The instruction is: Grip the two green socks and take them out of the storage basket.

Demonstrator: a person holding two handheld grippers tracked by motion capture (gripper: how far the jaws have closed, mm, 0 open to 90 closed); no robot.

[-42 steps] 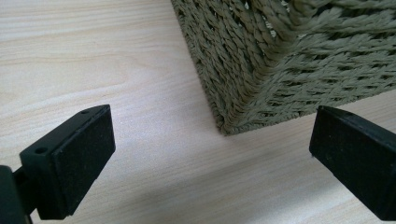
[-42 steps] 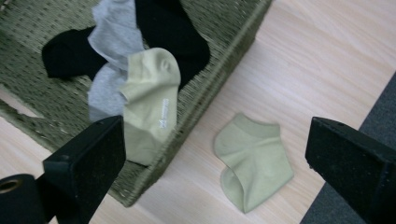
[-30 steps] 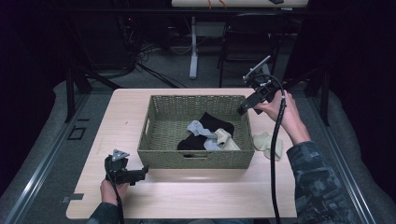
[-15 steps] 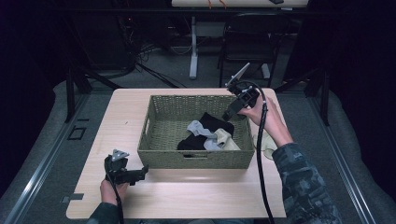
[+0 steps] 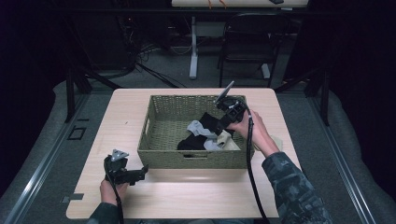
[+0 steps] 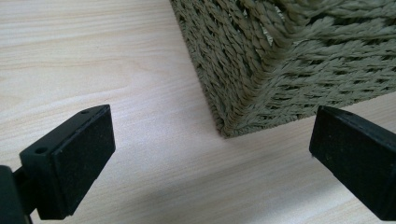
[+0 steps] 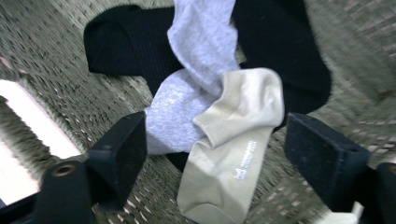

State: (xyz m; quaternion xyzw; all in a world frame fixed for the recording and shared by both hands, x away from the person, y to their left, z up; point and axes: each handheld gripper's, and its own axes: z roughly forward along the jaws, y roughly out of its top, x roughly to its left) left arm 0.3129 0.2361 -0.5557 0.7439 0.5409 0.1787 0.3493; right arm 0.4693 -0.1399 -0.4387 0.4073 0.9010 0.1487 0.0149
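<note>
Right hand-held gripper [image 7: 212, 154] astride beige sock [image 7: 229, 154], its small white print unreadable.

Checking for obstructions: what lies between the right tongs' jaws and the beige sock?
Nothing: in the right gripper view the right tongs straddle the beige sock and grey sock unobstructed.

I see a light wooden table [image 5: 187, 200] in the middle of the frame. It stands on a grey floor [image 5: 322, 154]. At the top, right of the middle, I see a dark chair [image 5: 243, 46]. Just left of the chair stands a white post [image 5: 193, 46]. Black cables [image 5: 149, 63] lie on the floor at the upper left. A black stand [image 5: 70, 93] is at the left.
</note>
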